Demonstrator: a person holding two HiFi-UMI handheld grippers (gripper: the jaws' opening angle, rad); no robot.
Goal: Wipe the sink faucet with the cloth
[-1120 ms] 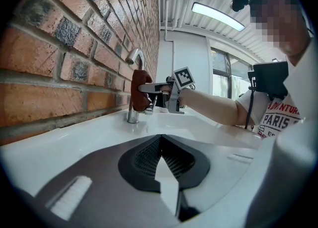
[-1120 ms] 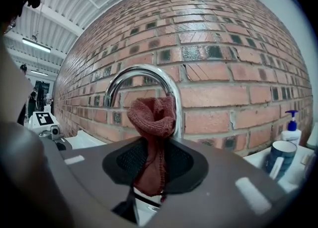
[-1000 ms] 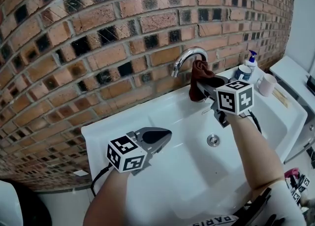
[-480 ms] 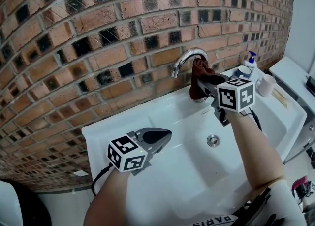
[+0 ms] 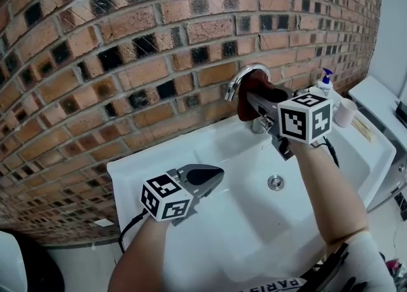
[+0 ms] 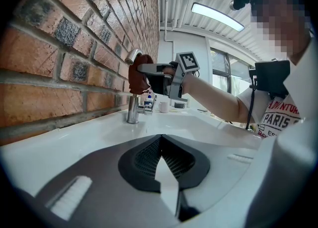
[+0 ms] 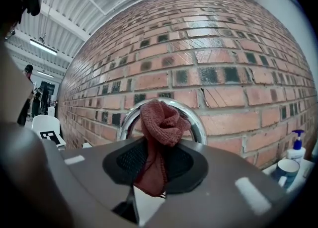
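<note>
A chrome arched faucet point(image 5: 240, 76) rises from the back of the white sink point(image 5: 210, 157) against the brick wall. My right gripper point(image 5: 253, 101) is shut on a dark red cloth point(image 5: 249, 97), which presses against the top of the faucet's arch point(image 7: 196, 120). The bunched cloth point(image 7: 159, 122) covers the middle of the arch in the right gripper view. My left gripper point(image 5: 213, 175) hovers shut over the sink's left part, holding nothing. The left gripper view shows the faucet point(image 6: 132, 108) with the cloth point(image 6: 137, 75) up at its spout.
A soap pump bottle point(image 5: 325, 79), a blue-rimmed cup point(image 7: 284, 171) and a white mug point(image 5: 345, 112) stand on the sink's right ledge. The drain point(image 5: 275, 182) lies in the basin. The brick wall point(image 5: 127, 49) is close behind the faucet.
My right gripper has lifted the cloth from beside the faucet's neck up and leftwards onto the top of the arch. The left gripper has stayed put.
</note>
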